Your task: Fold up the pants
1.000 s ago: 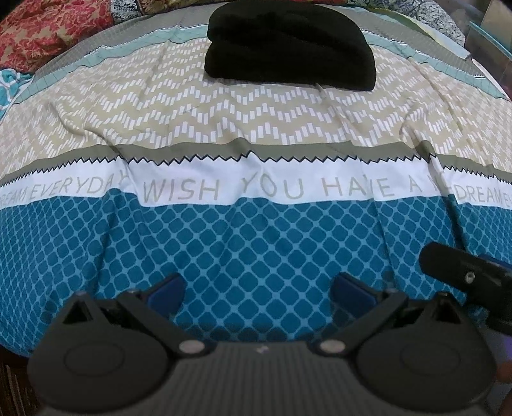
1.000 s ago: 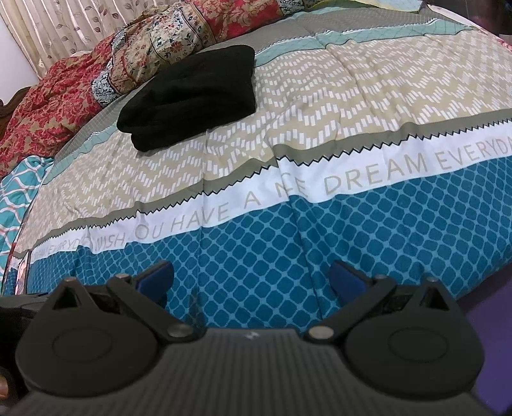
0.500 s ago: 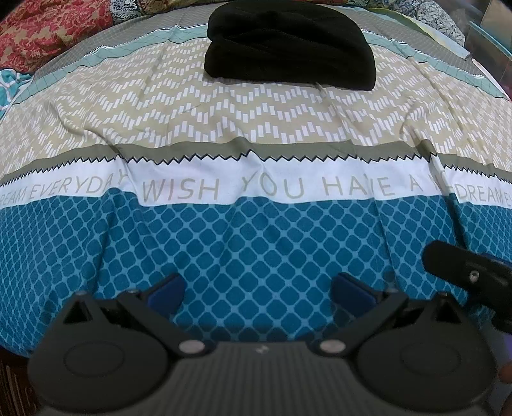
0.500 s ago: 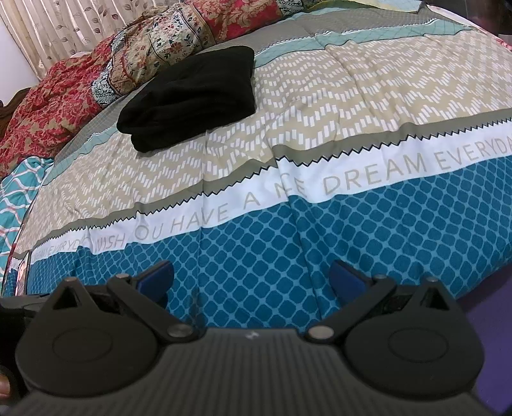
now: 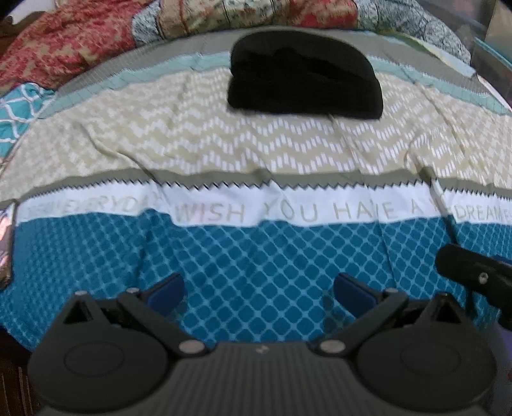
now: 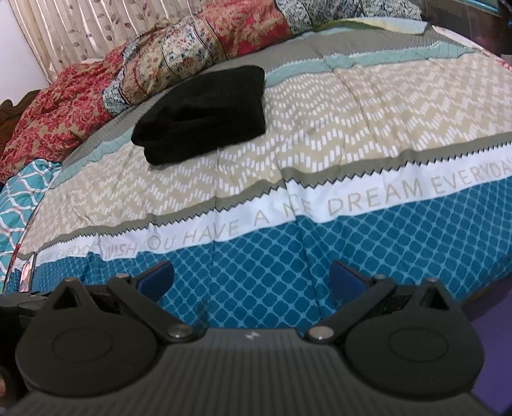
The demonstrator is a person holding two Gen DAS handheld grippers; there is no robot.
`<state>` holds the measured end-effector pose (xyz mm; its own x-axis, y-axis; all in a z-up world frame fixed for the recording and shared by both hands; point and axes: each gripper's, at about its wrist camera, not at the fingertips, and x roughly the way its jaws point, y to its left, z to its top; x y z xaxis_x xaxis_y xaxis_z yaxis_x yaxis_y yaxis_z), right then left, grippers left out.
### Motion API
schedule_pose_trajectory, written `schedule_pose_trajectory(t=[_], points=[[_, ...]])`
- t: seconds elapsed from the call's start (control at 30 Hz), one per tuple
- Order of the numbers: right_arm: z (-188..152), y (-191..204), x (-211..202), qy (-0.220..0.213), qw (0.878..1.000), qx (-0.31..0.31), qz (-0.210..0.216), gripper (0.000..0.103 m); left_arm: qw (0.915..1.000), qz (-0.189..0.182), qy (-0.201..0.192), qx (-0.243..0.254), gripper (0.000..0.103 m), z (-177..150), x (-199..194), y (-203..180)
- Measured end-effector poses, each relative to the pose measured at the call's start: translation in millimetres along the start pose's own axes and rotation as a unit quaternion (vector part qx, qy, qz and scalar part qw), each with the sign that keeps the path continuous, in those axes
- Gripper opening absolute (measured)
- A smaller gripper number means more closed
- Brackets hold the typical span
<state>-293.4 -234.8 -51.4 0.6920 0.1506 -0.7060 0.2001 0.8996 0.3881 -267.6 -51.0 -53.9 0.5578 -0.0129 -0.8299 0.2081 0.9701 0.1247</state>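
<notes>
Black pants (image 5: 304, 80) lie folded into a compact bundle on the far part of the bed, on the beige zigzag band; the right wrist view shows the same pants (image 6: 204, 112) at upper left. My left gripper (image 5: 259, 292) is open with nothing between its blue pads, low over the blue diamond band near the bed's front edge, far from the pants. My right gripper (image 6: 251, 278) is open too, over the same band. Part of the right gripper (image 5: 476, 272) shows at the right edge of the left wrist view.
The patterned bedspread (image 6: 352, 128) covers the bed, with a white lettered band (image 5: 288, 208) across it. Red and floral pillows (image 6: 160, 64) line the head of the bed before a curtain (image 6: 64, 28). A teal lattice cloth (image 6: 19, 198) lies at the left.
Both views have tilted up and pulled back a little, so more pillows and curtain show and the pants sit lower in frame. Both grippers stay open; the pants have not moved.
</notes>
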Motion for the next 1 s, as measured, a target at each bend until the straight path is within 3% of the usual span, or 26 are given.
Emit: schedule_pose_trajectory(t=[0.47, 1.0], points=[[11.8, 11.3, -31.6, -0.046, 0.999, -0.007, 0.027, 0.103, 0.9983, 0.021, -0.054, -0.003, 0.103, 4.9, -35.5, 0.3], [7.4, 13.8, -28.1, -0.041, 0.999, -0.007, 0.021, 0.103, 0.9985, 0.017, -0.053, 0.001, 0.103, 1.6, -39.0, -0.9]])
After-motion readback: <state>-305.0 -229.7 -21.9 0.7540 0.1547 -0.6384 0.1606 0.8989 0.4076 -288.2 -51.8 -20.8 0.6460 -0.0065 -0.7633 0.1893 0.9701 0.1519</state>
